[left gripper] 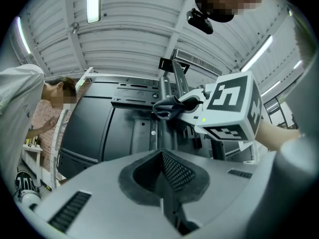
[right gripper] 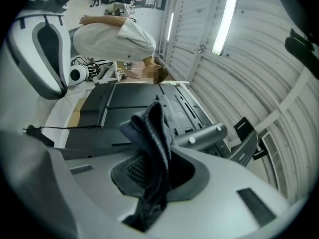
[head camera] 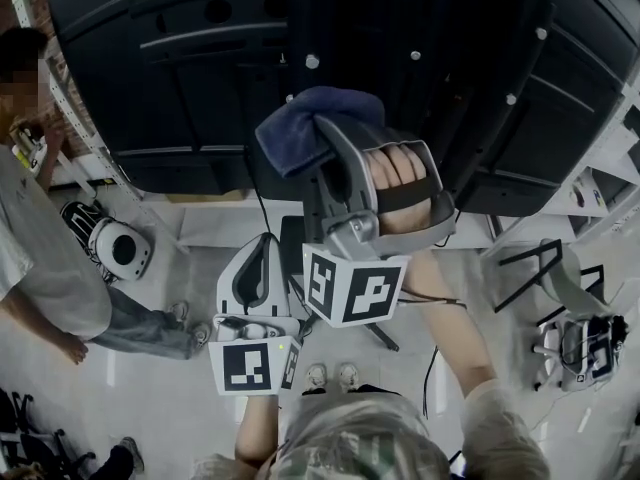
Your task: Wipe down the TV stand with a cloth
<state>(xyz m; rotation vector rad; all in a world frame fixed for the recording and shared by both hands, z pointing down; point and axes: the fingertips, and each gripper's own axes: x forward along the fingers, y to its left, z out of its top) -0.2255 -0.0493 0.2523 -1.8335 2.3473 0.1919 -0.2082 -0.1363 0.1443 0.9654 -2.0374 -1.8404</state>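
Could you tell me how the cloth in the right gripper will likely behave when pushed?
Probably floppy: the cloth crumples in soft folds at the right gripper. Likely light, since a mere pinch holds it. It may bunch up rather than slide flat.

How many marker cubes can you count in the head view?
2. One marker cube is at centre on the right tool, which grips the cloth; the other is lower left on the left tool. None seems hidden.

1. No word, brand or number is legible in any view.
2. Head view, centre: the upper marker cube [head camera: 355, 290] bears only black-and-white coded squares.
3. Lower centre-left: the lower marker cube [head camera: 253, 366] likewise carries no lettering.
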